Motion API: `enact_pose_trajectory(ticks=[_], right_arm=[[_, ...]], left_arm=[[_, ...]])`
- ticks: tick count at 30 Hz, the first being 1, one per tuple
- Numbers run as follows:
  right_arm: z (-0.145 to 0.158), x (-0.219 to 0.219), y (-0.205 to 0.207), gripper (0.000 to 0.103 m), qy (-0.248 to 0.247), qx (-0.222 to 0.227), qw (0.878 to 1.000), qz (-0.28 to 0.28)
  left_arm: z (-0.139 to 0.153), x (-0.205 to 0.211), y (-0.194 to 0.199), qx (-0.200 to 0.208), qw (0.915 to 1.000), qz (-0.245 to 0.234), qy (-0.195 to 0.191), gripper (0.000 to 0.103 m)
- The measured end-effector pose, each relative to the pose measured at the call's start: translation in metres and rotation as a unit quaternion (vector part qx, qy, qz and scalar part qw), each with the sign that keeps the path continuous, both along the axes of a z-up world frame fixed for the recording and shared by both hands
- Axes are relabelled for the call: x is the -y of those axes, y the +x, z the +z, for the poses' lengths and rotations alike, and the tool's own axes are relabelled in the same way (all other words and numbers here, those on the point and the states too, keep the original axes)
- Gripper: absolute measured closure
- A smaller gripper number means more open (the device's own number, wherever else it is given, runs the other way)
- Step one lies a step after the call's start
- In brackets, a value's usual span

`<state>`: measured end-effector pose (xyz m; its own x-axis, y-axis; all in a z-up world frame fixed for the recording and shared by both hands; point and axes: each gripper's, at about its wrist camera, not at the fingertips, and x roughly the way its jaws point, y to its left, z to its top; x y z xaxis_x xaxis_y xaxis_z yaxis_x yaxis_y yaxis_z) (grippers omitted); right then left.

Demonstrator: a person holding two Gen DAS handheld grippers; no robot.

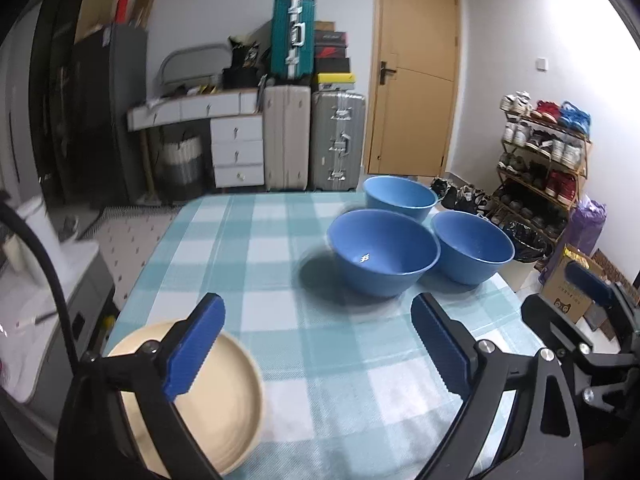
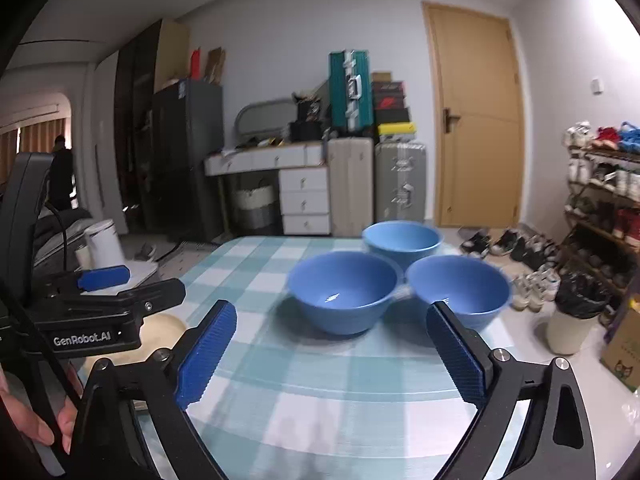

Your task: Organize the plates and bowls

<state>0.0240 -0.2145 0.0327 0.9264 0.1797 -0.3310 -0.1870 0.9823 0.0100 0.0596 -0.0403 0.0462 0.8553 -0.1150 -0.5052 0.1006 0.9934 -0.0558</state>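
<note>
On the desk [image 1: 256, 248], under a teal-and-white checked cloth, three blue bowls sit clustered toward the far right corner: near bowl [image 1: 382, 252], right bowl [image 1: 472, 250], far bowl [image 1: 400, 196]. Near and right bowls almost rim to rim; far bowl just behind and between them. All upright and empty, as far as their insides show

Cream plate [image 1: 208, 396] lies flat at the near left corner of the desk, partly hidden behind the left gripper's left finger

Left gripper [image 1: 320, 350]: jaws spread wide, nothing between the blue ribbed pads, only bare cloth showing in the gap. Held above the desk, angled down

Right gripper [image 2: 332, 354]: jaws likewise wide apart, empty, checked cloth between the pads; the right bowl's rim sits just beyond its right finger, not touching. From this view the left gripper shows at the left edge, over the plate, with part of a hand [image 2: 36, 420] at bottom left

Background: wooden door [image 1: 414, 76], suitcases [image 1: 312, 140], shoe rack [image 1: 544, 160], white drawers [image 1: 236, 148]
</note>
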Motion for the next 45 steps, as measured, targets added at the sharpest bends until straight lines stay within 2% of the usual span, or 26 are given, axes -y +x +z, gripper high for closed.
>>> enact_pose_trajectory(ticks=[3,6,8,10,13,15,20,26,34,45], right_arm=[[0.005,0.018,-0.007,0.003,0.005,0.019,1.0,-0.02],[0.005,0.031,-0.003,0.002,0.007,0.016,0.999,-0.037],[0.005,0.043,-0.001,0.002,0.016,0.004,0.998,-0.055],[0.005,0.053,0.001,0.002,0.036,-0.006,0.997,-0.061],[0.005,0.066,0.003,0.002,0.067,-0.017,0.995,-0.071],[0.005,0.066,0.005,0.002,0.069,-0.014,0.995,-0.077],[0.006,0.061,0.004,0.002,0.057,-0.016,0.995,-0.076],[0.003,0.046,0.006,0.002,0.03,-0.018,0.997,-0.075],[0.0,0.044,0.008,0.002,0.015,-0.026,0.997,-0.078],[-0.003,0.055,0.013,0.002,0.043,-0.043,0.994,-0.091]], left_arm=[[0.0,0.014,0.008,-0.012,0.9996,-0.015,-0.02,0.007],[0.0,0.023,0.009,-0.002,0.9994,-0.021,-0.027,0.007],[-0.002,0.026,0.008,0.013,0.9996,-0.015,-0.019,0.007],[-0.007,0.03,0.008,0.022,0.9996,-0.014,-0.011,0.002],[-0.015,0.039,0.011,0.006,0.9997,0.0,0.024,0.0],[-0.013,0.041,0.009,0.008,0.9996,-0.007,0.024,0.0],[-0.004,0.045,-0.007,0.049,0.9982,-0.016,0.032,0.0],[-0.009,0.05,-0.012,0.051,0.9971,-0.015,0.055,0.0],[-0.016,0.051,-0.009,0.04,0.9975,-0.009,0.058,0.0],[-0.017,0.046,-0.006,0.03,0.9983,-0.007,0.049,0.0]])
